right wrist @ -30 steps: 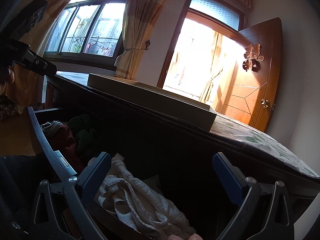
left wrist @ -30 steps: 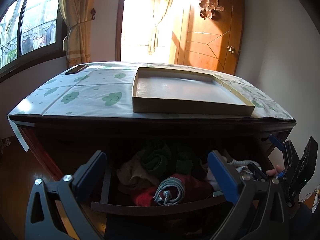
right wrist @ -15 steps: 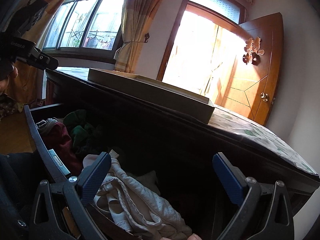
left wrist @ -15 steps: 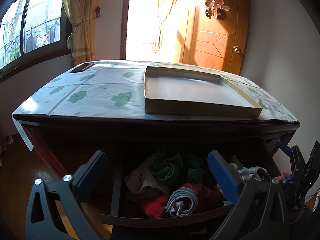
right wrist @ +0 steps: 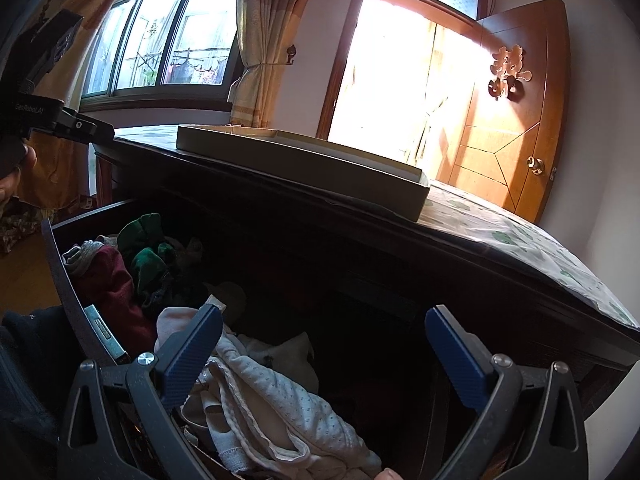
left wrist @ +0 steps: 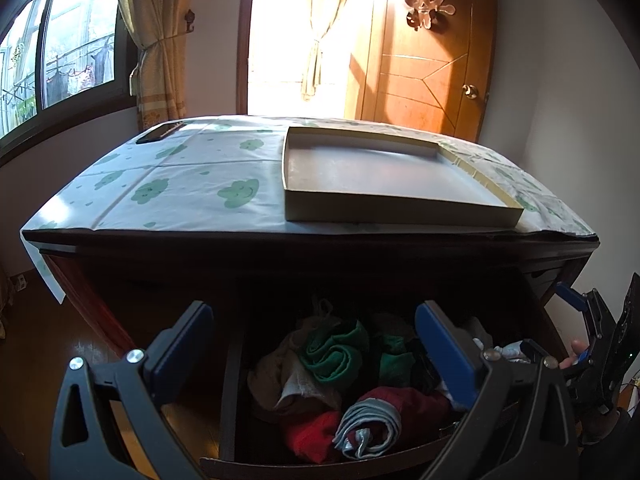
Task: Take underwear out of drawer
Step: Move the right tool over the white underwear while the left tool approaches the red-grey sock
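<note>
The left gripper (left wrist: 314, 344) hangs with jaws spread wide above the pulled-out dark wooden drawer (left wrist: 304, 465), over a rolled green garment (left wrist: 334, 354) and a red one (left wrist: 308, 438). The right gripper (right wrist: 322, 346), jaws likewise spread and holding nothing, hovers over the white dotted underwear (right wrist: 280, 412) heaped at the drawer's near right end. A shallow beige cardboard tray (left wrist: 384, 178) sits on the cloud-print tablecloth (left wrist: 180, 184) above.

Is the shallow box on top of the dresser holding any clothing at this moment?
No. In the left wrist view the shallow box on the dresser top shows only its bare floor; the clothes all lie in the open drawer below.
</note>
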Demonstrator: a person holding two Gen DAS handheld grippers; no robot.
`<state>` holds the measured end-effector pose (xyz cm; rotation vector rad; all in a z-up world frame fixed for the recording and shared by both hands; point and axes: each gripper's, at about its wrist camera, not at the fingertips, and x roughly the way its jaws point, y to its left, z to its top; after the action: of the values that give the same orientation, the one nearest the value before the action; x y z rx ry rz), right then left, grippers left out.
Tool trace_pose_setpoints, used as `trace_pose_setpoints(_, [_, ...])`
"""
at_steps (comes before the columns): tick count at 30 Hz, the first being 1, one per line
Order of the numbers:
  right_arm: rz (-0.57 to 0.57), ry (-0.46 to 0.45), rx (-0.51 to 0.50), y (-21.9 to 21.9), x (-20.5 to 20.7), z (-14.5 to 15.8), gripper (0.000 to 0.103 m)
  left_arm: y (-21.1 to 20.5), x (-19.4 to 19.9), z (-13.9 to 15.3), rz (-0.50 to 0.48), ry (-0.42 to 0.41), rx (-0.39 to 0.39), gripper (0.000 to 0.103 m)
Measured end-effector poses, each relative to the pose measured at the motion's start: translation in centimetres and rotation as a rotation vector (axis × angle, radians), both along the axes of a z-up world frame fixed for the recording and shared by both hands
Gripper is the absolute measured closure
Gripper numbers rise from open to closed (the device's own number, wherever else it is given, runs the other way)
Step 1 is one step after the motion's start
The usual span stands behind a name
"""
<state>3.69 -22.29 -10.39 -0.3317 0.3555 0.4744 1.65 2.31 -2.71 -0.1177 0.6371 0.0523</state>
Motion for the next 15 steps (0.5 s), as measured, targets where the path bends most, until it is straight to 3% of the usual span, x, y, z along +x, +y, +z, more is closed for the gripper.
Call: trace_pose_setpoints(15, [0.018,0.1,-0.018,0.27,-0.58,-0.03,0.0,-0.58,0.41,-0.25,-0.028,0.03,0.008,0.0])
